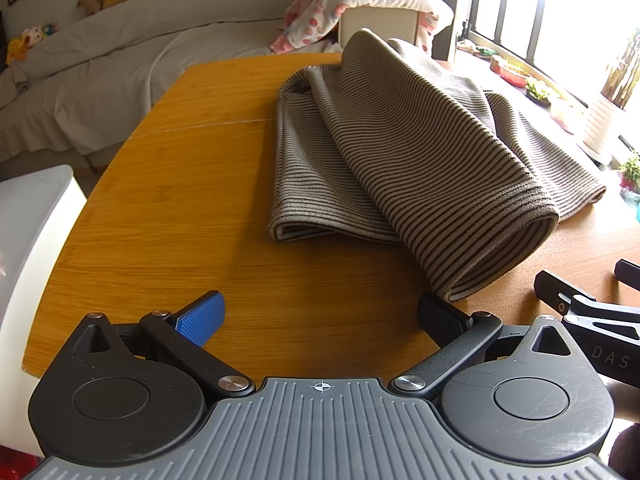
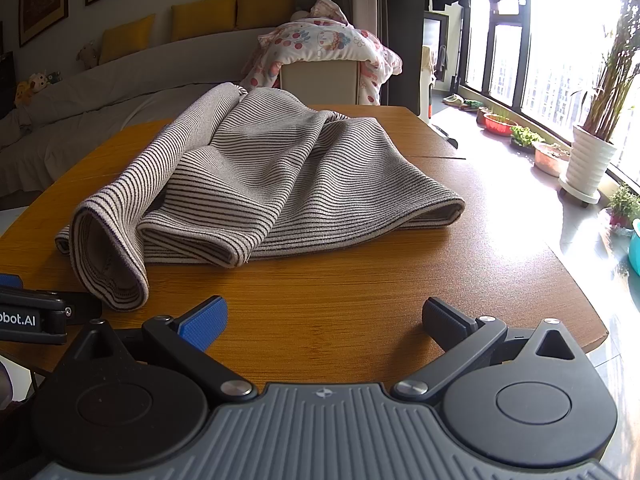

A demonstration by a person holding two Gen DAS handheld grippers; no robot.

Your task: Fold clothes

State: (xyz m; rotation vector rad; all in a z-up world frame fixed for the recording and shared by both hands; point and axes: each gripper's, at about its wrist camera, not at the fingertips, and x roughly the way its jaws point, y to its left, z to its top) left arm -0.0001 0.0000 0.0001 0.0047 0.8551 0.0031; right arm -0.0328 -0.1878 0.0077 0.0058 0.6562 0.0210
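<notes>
Soft, limp striped knit garment point(image 1: 400, 152) on the wooden table point(image 1: 180, 220); likely light, pinch the rolled hem at 1 o'clock; left gripper point(image 1: 320, 316) and right gripper point(image 2: 324, 320) both gape wide, empty

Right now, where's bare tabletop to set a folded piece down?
Bare wood on the table left of the striped garment, out to the edge. Another strip between the garment's right hem and the window-side edge. Crowded: centre, and the near cuff by both open grippers.

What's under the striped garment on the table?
The striped garment lies crumpled directly on the wooden table. Only bare tabletop shows around it; nothing pokes out from beneath. Whatever its folds cover cannot be seen.
</notes>
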